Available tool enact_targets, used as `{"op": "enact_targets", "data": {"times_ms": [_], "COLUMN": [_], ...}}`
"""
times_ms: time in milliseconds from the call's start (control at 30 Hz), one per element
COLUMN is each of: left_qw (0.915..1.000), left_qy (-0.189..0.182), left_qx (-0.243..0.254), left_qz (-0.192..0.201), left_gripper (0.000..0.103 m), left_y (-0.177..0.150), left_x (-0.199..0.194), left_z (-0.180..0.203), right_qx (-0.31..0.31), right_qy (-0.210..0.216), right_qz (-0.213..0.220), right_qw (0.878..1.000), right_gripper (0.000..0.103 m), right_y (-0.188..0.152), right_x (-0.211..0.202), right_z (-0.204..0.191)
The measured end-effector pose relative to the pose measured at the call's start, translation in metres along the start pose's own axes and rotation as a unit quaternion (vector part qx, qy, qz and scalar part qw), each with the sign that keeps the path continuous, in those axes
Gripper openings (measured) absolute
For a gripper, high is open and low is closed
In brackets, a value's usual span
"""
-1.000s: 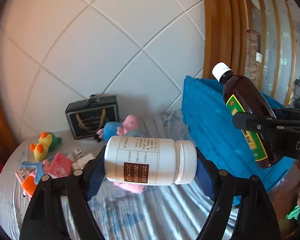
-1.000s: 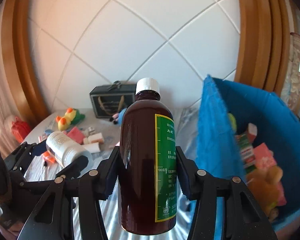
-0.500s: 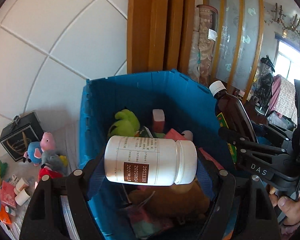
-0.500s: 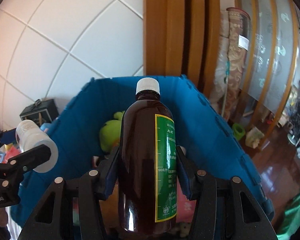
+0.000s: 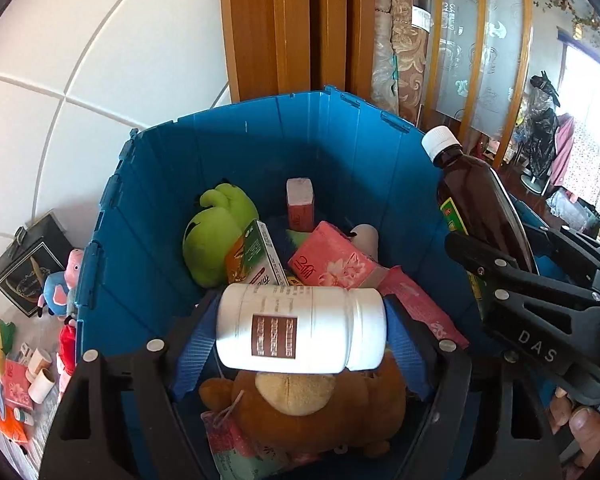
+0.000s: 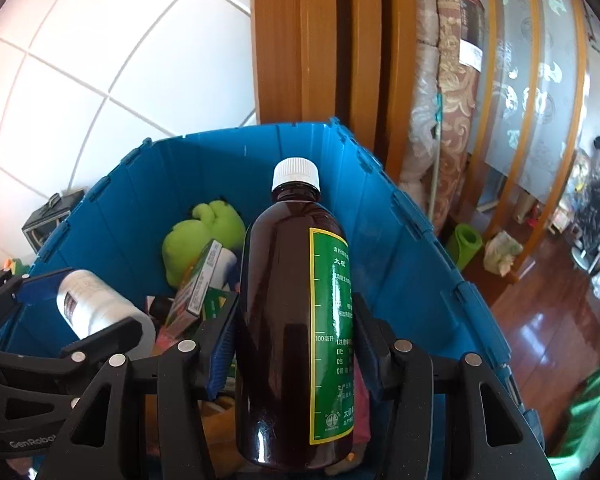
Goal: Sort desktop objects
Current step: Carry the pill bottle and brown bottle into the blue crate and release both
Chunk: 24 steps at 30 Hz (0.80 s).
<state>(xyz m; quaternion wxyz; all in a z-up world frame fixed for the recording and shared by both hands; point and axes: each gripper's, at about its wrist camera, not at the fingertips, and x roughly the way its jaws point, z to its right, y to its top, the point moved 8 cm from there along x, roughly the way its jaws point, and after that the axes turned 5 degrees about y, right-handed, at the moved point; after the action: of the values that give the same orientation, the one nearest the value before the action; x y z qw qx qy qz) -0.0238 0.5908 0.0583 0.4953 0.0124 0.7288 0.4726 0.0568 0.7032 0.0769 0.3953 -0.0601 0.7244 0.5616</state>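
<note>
Now both claws are held over the open blue crate (image 5: 148,216). A white pill bottle (image 5: 300,328) is pinched sideways, end to end, between the pads of the left claw (image 5: 304,336), above a brown plush toy (image 5: 308,408). A brown syrup bottle (image 6: 296,320) with a green label is gripped upright by the right claw (image 6: 296,344). A green plush toy (image 5: 216,236) and pink boxes (image 5: 332,268) are seen inside the crate. Small items, perhaps toys, are left on the worktop (image 5: 40,332) beside it.
</note>
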Motion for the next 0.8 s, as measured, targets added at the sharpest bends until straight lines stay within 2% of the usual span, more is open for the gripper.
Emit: {"op": "enact_targets", "data": {"times_ms": [300,367,433,533,667,800], "left_qw": [0.9998,0.9998,0.9998,0.9998,0.9994,0.9964], "left_qy": [0.003,0.004,0.004,0.004,0.010,0.030], "left_qx": [-0.012,-0.015,-0.016,-0.018,-0.032,-0.043], "left_qz": [-0.014,-0.012,-0.011,-0.008,0.013,0.067], "left_gripper": [0.080,0.080,0.080,0.080,0.080,0.080], "left_y": [-0.001,-0.002,-0.001,-0.001,0.000,0.002], "left_x": [0.007,0.006,0.007,0.006,-0.001,-0.025], "left_z": [-0.003,-0.004,-0.005,-0.006,-0.011,-0.024], "right_qx": [0.003,0.005,0.005,0.001,0.005,0.025], "right_qy": [-0.035,-0.043,-0.048,-0.056,-0.059,-0.053], "right_qz": [-0.016,-0.013,-0.013,-0.012,-0.011,-0.003], "right_qw": [0.999,0.999,0.999,0.998,0.998,0.998], "right_gripper": [0.053,0.061,0.073,0.079,0.081,0.088], "right_y": [-0.003,-0.003,-0.004,-0.003,-0.003,-0.001], "right_x": [0.007,0.005,0.005,0.005,0.004,0.001], "right_z": [0.005,0.008,0.007,0.006,0.008,0.015]}}
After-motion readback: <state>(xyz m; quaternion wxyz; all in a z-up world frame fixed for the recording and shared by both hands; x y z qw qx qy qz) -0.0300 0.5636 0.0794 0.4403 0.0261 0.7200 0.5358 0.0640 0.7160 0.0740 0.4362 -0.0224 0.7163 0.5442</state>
